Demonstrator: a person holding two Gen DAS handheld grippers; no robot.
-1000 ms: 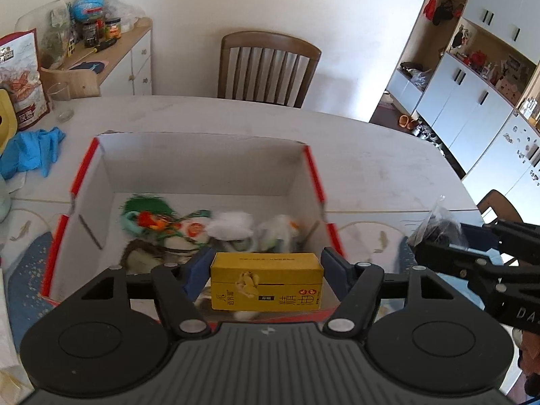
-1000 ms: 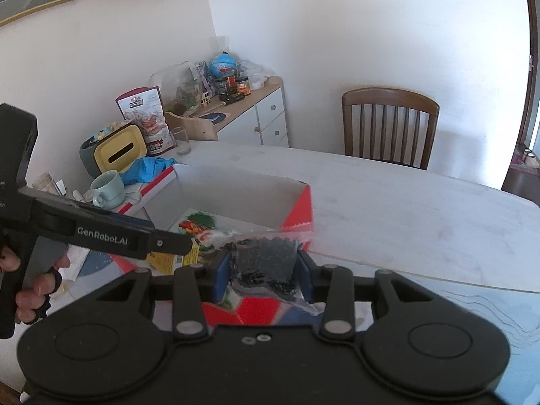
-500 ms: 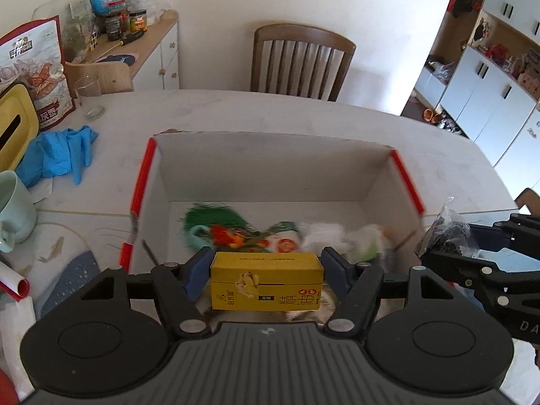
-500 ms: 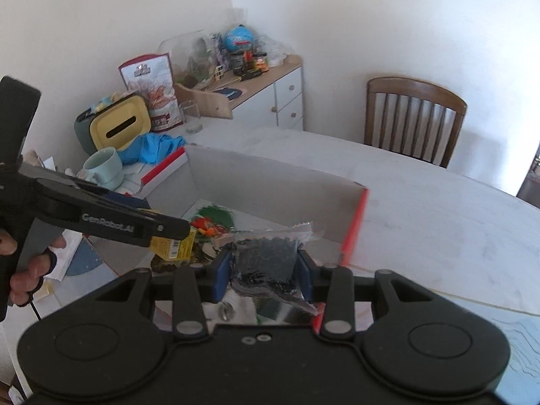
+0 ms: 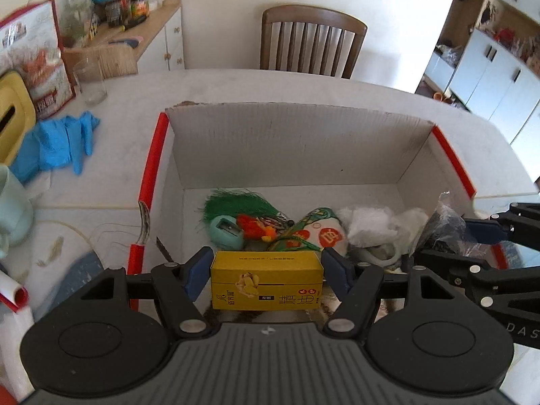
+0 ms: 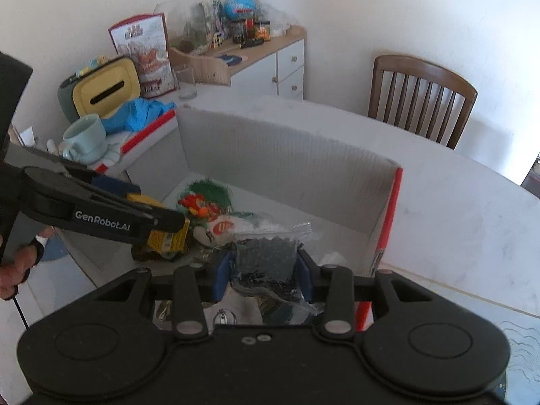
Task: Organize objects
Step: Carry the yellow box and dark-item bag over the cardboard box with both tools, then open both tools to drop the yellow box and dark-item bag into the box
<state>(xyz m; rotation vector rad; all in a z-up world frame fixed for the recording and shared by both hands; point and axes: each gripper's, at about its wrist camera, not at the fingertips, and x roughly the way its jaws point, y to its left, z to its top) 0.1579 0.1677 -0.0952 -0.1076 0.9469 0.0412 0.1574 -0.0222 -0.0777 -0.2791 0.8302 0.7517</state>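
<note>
The left gripper (image 5: 266, 271) is clamped on a yellow carton (image 5: 266, 280), its blue pads (image 5: 197, 271) pressed to the carton's short ends, held over the near edge of an open cardboard box (image 5: 297, 145). To its right, the right gripper (image 6: 263, 271) squeezes a clear bag of dark beads (image 6: 265, 256), also above the box. Just beyond both sets of fingers, on the box floor, lie a green tassel (image 5: 236, 202), a teal sharpener (image 5: 226, 233), a printed pouch (image 5: 320, 233) and some white wadding (image 5: 368, 222). The box stands on a pale, scuffed table (image 5: 303, 84). Left of the left gripper sit a pale green mug (image 6: 84, 138) and blue gloves (image 5: 57, 141); farther off are a drinking glass (image 5: 89, 81) and a snack bag (image 5: 33, 57). Past the table's far edge stands a wooden chair (image 5: 312, 44), with a cluttered sideboard (image 5: 162, 37) to its left against the white wall, and white cupboards (image 5: 496, 77) far to the right.
</note>
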